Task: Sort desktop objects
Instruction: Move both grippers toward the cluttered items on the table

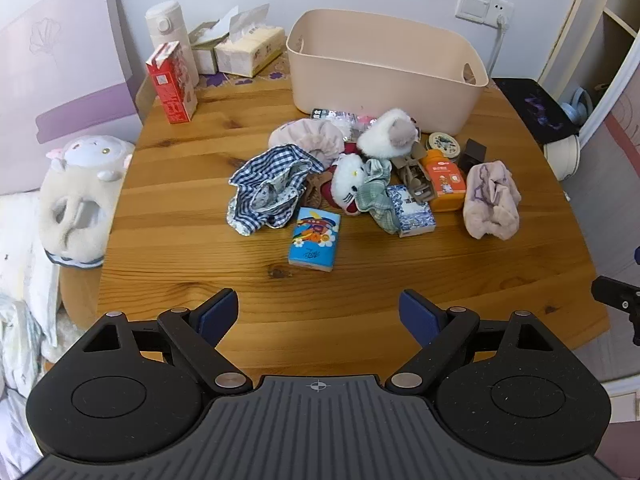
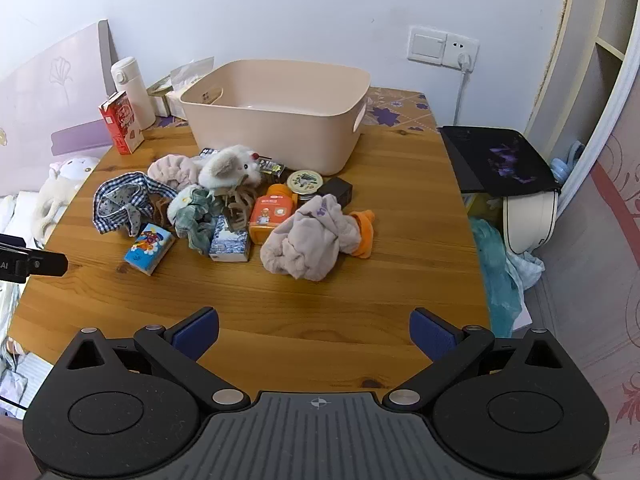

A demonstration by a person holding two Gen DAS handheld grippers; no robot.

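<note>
A heap of small items lies mid-table in front of an empty beige bin (image 1: 384,68) (image 2: 280,120): a blue checked cloth (image 1: 268,188) (image 2: 124,200), a blue tissue pack (image 1: 314,238) (image 2: 150,248), a blue-white box (image 1: 414,210) (image 2: 232,242), an orange bottle (image 1: 446,180) (image 2: 272,212), a pink cloth (image 1: 492,200) (image 2: 308,240), a white plush (image 1: 390,134) (image 2: 228,168). My left gripper (image 1: 318,314) is open and empty above the near table edge. My right gripper (image 2: 314,332) is open and empty, also near the front edge.
A red carton (image 1: 172,82) (image 2: 122,122), a white flask (image 1: 168,32) (image 2: 130,88) and tissue boxes (image 1: 248,48) stand at the back left. A black pad (image 2: 500,160) lies right of the wooden table (image 1: 180,240) (image 2: 400,280). A plush toy (image 1: 80,196) sits off the left edge.
</note>
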